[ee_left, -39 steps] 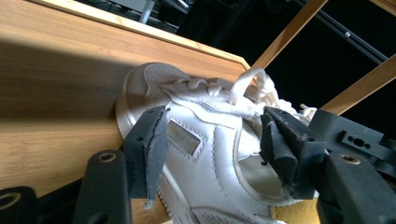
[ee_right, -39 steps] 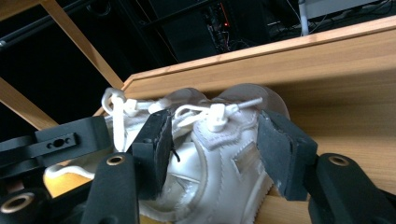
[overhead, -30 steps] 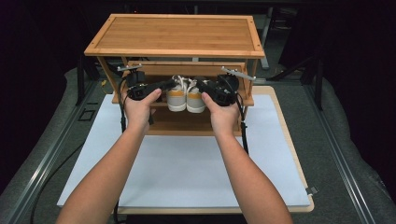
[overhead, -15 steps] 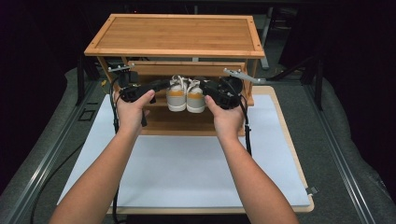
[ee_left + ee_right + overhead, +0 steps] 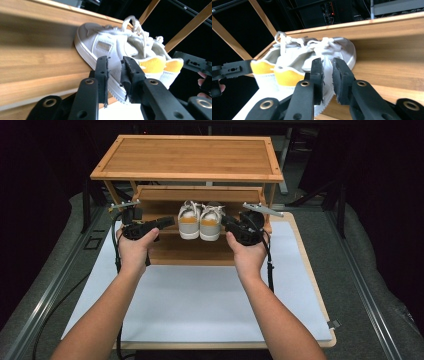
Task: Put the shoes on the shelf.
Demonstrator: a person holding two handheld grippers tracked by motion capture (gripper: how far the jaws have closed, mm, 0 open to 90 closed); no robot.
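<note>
A pair of white sneakers with yellow heels, left shoe (image 5: 189, 220) and right shoe (image 5: 210, 221), stands side by side on a lower shelf of the bamboo rack (image 5: 187, 157), heels toward me. My left gripper (image 5: 170, 221) hovers just left of the pair, pointing at it; its jaws (image 5: 114, 62) stand almost together with nothing between them. My right gripper (image 5: 225, 222) mirrors it just right of the pair, and its jaws (image 5: 327, 63) are likewise near closed and empty. Neither touches a shoe.
The rack stands at the back of a white mat (image 5: 200, 305) on a wooden board (image 5: 312, 270). An upper shelf (image 5: 200, 194) hangs low over the shoes. Slanted rack legs (image 5: 185, 27) flank the shelf ends. Dark floor and a rail (image 5: 50, 285) lie to the left.
Both hands have drawn apart, each gripper sliding outward from beside the sneakers toward its own end of the shelf. The shoes have stayed in place.
</note>
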